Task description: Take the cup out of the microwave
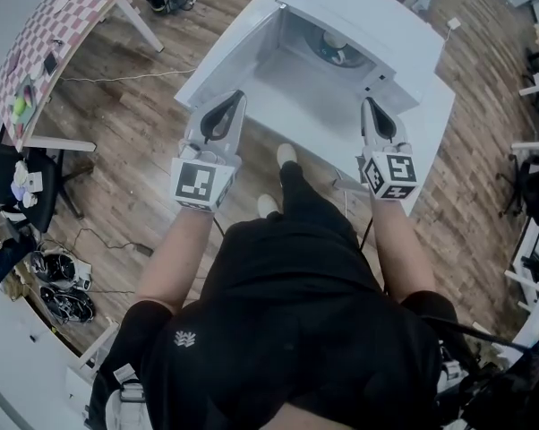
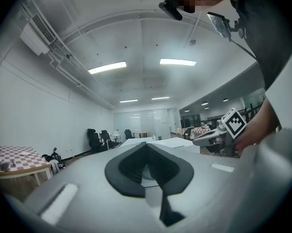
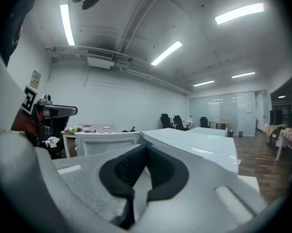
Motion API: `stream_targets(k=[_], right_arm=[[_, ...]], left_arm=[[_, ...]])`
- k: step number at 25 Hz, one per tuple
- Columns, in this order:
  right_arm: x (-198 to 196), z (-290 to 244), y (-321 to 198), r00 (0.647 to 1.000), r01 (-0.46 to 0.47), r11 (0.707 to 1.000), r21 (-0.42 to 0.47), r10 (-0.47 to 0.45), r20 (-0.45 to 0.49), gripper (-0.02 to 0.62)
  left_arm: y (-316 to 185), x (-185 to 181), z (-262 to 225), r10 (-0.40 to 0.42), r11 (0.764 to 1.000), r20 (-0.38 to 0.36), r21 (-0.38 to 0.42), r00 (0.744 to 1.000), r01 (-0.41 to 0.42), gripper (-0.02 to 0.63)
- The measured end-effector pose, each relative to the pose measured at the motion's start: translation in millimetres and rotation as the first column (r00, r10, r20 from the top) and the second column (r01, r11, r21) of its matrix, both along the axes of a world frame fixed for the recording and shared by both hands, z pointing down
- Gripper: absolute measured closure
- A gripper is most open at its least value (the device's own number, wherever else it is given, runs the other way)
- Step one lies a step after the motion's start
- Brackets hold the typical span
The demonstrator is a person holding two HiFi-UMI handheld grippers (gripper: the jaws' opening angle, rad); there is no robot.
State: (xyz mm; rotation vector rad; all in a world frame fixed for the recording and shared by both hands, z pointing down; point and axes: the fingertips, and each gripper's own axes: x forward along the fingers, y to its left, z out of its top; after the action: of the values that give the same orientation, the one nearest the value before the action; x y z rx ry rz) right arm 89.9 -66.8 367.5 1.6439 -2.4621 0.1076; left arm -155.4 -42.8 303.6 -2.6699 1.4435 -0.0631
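We stand at the near edge of a white table (image 1: 436,122), one gripper in each hand, both pointing level at the microwave (image 1: 370,9). The left gripper (image 1: 235,102) is on the left and the right gripper (image 1: 368,108) on the right, well apart. Each has its dark pads closed tip to tip with nothing between them. Just beyond their tips the microwave door (image 1: 226,50) hangs open to the left, showing the white cavity. The cup (image 1: 336,40) sits far back inside it on the turntable, untouched by either gripper. Far left, on the wooden floor (image 1: 144,179), stands a checkered table (image 1: 60,29).
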Motion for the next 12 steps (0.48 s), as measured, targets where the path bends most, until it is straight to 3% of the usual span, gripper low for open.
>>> stream_targets(k=[12], right_arm=[[-3,31,-74,0.999,-0.008,1.000,-0.007,0.008,0.038,0.595]], left_arm=[[-63,19,16,0.011,1.000,0.028,-0.022,1.000,-0.010,0.601]])
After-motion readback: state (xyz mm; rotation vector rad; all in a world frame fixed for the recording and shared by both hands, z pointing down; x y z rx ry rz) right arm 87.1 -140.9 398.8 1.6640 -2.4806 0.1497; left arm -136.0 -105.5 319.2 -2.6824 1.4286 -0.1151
